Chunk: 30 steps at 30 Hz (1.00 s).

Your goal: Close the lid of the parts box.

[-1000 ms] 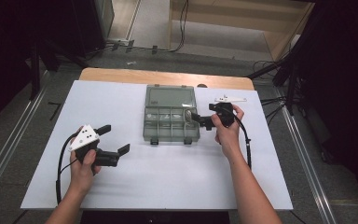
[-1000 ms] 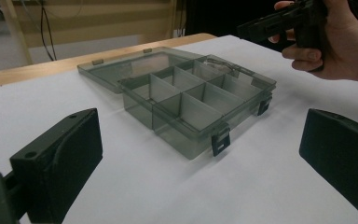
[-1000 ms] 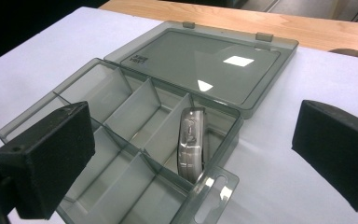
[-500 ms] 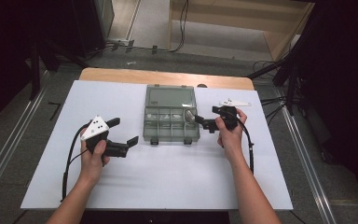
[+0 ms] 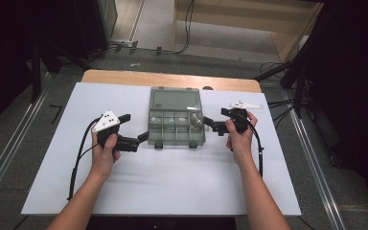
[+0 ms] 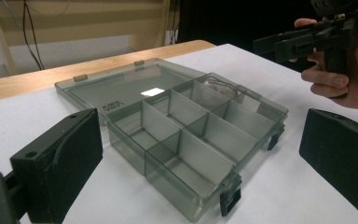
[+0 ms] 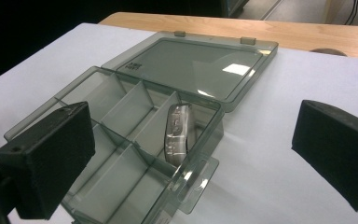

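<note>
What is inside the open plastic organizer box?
The organizer box holds one small clear packet, leaning in a compartment at the right gripper's end. The other compartments in sight look empty; what the packet contains is unclear.

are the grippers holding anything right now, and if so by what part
Nothing is held. The left gripper and right gripper both stand open at either side of the open compartment box, with no part of it between their jaws.

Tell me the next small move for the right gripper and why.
Probably ease the right hand-held gripper forward into the organizer box toward the clear packet. Its jaws stand open beside the box's right edge, the lid lies flat open, and the packet sits in the nearest compartment.
</note>
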{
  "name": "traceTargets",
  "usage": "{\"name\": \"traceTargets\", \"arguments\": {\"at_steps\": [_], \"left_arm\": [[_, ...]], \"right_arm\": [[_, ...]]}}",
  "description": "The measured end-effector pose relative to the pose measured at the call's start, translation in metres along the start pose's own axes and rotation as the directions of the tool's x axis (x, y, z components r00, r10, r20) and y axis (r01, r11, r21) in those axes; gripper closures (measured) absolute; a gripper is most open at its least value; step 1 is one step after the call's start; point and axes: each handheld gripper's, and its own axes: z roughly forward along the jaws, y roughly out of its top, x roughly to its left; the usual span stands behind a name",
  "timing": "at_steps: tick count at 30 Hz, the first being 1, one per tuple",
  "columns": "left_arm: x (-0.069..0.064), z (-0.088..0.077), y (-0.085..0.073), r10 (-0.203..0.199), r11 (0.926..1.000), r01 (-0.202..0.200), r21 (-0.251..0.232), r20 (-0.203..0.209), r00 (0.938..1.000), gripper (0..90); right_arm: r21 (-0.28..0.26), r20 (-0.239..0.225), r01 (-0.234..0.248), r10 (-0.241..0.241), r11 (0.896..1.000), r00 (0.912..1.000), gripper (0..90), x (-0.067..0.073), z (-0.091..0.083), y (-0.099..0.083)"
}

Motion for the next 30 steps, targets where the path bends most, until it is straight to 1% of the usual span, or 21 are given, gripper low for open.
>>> {"name": "traceTargets", "arguments": {"at_steps": [4,7,9,13,16,18,19,20,22,23,25,27,30], "left_arm": [[0.005,0.01,0.002,-0.01,0.9999,0.01,0.006,0.003,0.9999,0.0],[0.01,0.016,0.003,-0.026,0.9996,0.026,0.007,0.001,0.9997,0.0],[0.014,0.02,0.005,-0.032,0.9994,0.033,0.011,-0.008,0.9994,0.0],[0.022,0.028,0.008,-0.042,0.9989,0.042,0.02,-0.013,0.999,0.0],[0.03,0.034,0.009,-0.059,0.9978,0.06,0.027,-0.019,0.9981,0.0],[0.034,0.039,0.011,-0.067,0.9971,0.068,0.034,-0.034,0.9972,2.4],[0.035,0.041,0.011,-0.07,0.9968,0.072,0.035,-0.034,0.9969,2.6],[0.037,0.044,0.012,-0.068,0.9969,0.068,0.038,-0.024,0.9974,2.5],[0.04,0.048,0.013,-0.059,0.9974,0.06,0.041,-0.017,0.9981,2.4],[0.041,0.051,0.013,-0.064,0.997,0.065,0.043,-0.017,0.9978,2.5],[0.043,0.057,0.015,-0.068,0.9965,0.069,0.048,-0.023,0.9974,2.5],[0.045,0.062,0.017,-0.061,0.9963,0.063,0.059,-0.029,0.9977,2.5],[0.049,0.07,0.021,-0.074,0.995,0.076,0.065,-0.033,0.9967,2.6]], "right_arm": [[-0.012,0.001,-0.014,0.014,1.0,0.9999,0.0,-0.002,0.001,0.003],[-0.006,0.002,-0.023,0.023,1.0,0.9997,0.0,-0.003,0.006,0.005],[-0.004,-0.003,-0.028,0.028,1.0,0.9996,0.0,-0.003,0.009,0.007],[-0.002,-0.006,-0.035,0.035,0.999,0.9994,0.0,-0.004,0.015,0.012],[-0.002,-0.013,-0.048,0.048,0.999,0.9988,0.0,-0.006,0.02,0.016],[-0.002,-0.016,-0.06,0.06,0.998,0.9981,0.0,-0.008,0.023,0.018],[-0.002,-0.021,-0.063,0.063,0.998,0.9978,0.0,-0.008,0.024,0.02],[-0.007,-0.024,-0.071,0.071,0.997,0.9972,0.0,-0.009,0.026,0.021],[-0.003,-0.029,-0.074,0.074,0.997,0.9969,0.0,-0.01,0.028,0.024],[-0.004,-0.03,-0.076,0.076,0.997,0.9967,0.0,-0.01,0.03,0.025],[0.0,-0.032,-0.083,0.083,0.997,0.996,0.0,-0.011,0.034,0.027],[0.006,-0.03,-0.084,0.084,0.996,0.996,0.0,-0.013,0.038,0.028],[0.016,-0.035,-0.101,0.101,0.995,0.9943,0.0,-0.016,0.045,0.028]]}}
